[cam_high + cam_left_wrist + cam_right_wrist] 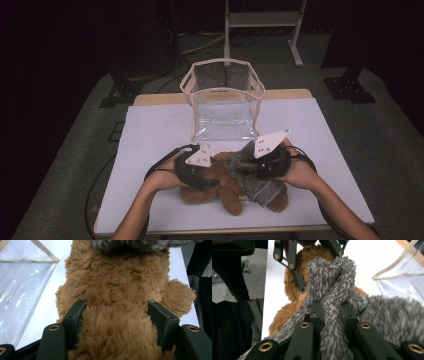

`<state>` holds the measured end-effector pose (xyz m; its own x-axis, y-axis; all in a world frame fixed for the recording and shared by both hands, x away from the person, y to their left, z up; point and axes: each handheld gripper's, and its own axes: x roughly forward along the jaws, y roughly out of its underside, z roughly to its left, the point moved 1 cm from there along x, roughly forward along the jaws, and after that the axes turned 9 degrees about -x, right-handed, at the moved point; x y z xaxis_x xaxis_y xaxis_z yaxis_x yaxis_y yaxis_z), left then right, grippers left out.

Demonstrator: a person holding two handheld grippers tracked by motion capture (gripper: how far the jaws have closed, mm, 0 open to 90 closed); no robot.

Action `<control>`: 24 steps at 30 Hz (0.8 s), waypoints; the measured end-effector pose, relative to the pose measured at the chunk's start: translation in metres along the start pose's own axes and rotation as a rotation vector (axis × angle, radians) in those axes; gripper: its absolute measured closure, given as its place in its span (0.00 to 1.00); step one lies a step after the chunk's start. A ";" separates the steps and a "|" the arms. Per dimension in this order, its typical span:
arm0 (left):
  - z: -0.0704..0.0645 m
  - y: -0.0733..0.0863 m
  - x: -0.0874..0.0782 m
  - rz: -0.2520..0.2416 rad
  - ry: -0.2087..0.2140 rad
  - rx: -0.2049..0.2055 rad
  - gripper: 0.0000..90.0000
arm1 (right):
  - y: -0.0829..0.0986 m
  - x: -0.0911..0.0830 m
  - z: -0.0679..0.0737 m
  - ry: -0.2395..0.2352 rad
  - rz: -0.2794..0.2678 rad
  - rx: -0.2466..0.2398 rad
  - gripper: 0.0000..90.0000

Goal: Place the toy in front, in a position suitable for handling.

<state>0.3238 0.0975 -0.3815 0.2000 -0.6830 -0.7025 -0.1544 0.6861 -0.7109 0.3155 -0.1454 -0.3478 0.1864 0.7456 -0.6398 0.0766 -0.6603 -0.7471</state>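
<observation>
A brown teddy bear (227,192) lies near the front edge of the white table (150,130). A grey fuzzy scarf (263,191) is draped over it. My left gripper (212,180) comes in from the left. In the left gripper view its jaws (117,307) press into the bear's fur (117,277) from both sides, with the grey scarf (140,245) just beyond. My right gripper (246,167) comes in from the right. In the right gripper view it (332,307) is shut on a twisted strand of the scarf (332,272), over the bear (292,290).
A clear plastic bag with cream trim (220,62) stands open at the back middle of the table; its wall shows in both gripper views (20,277) (402,277). White table surface lies bare left and right of the bear. Grey carpet and dark equipment stands surround the table.
</observation>
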 end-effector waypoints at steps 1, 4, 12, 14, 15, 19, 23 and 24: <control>0.000 0.001 0.000 -0.013 0.002 -0.007 0.41 | 0.002 0.001 0.000 -0.005 0.000 0.009 0.84; 0.000 0.002 0.000 -0.037 0.005 -0.021 0.41 | 0.015 -0.005 0.003 -0.002 -0.016 0.029 0.84; 0.002 0.002 -0.001 -0.047 0.010 -0.035 0.41 | 0.054 -0.035 0.012 0.033 -0.011 0.101 0.84; 0.002 0.002 0.000 -0.048 0.008 -0.040 0.41 | 0.063 -0.040 0.013 0.046 -0.002 0.126 0.84; 0.002 0.002 0.000 -0.046 0.006 -0.037 0.40 | 0.068 -0.043 0.013 0.054 0.004 0.140 0.84; 0.003 0.002 -0.001 -0.044 0.004 -0.033 0.39 | 0.078 -0.052 0.012 0.080 0.014 0.171 0.84; 0.002 0.002 0.000 -0.045 0.005 -0.035 0.39 | 0.065 -0.063 0.007 0.114 -0.037 0.160 0.84; 0.002 0.002 0.000 -0.044 0.004 -0.033 0.39 | 0.059 -0.064 0.005 0.118 -0.053 0.152 0.84</control>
<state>0.3255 0.1000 -0.3828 0.2035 -0.7136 -0.6704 -0.1775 0.6465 -0.7420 0.3030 -0.2318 -0.3519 0.3007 0.7570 -0.5801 -0.0581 -0.5926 -0.8034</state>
